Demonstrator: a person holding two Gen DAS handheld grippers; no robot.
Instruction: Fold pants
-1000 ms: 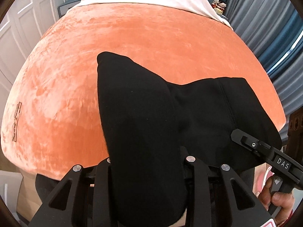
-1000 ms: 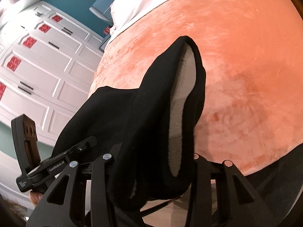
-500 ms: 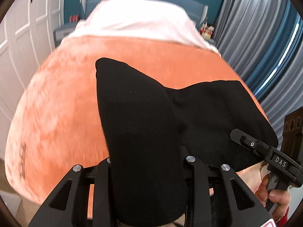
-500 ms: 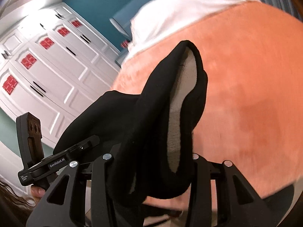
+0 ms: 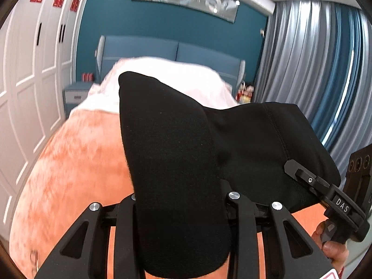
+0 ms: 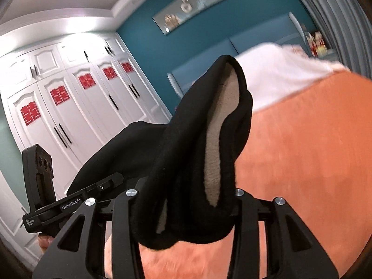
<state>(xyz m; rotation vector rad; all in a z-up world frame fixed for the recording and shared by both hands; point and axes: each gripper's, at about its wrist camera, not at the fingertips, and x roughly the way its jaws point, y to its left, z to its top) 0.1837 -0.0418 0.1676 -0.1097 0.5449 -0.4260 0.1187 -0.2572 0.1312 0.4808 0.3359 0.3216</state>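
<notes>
The black pants (image 5: pixel 176 162) with a beige fleece lining (image 6: pixel 218 134) hang stretched between my two grippers above the orange bedspread (image 5: pixel 76 167). My left gripper (image 5: pixel 181 209) is shut on one bunched corner of the pants, which hides its fingertips. My right gripper (image 6: pixel 186 200) is shut on the other corner; it also shows at the right of the left wrist view (image 5: pixel 325 190). The left gripper shows at the left of the right wrist view (image 6: pixel 76 200).
The bed has a white sheet (image 5: pixel 162 79) and a blue headboard (image 5: pixel 172 53) at the far end. White wardrobe doors (image 6: pixel 69 107) stand on the left, grey and blue curtains (image 5: pixel 307 65) on the right. A nightstand (image 5: pixel 74 95) is beside the bed.
Both grippers have lifted and tilted up with the pants. The view has swung from the bedspread to the headboard, wall and wardrobe. Both grips are unchanged.
</notes>
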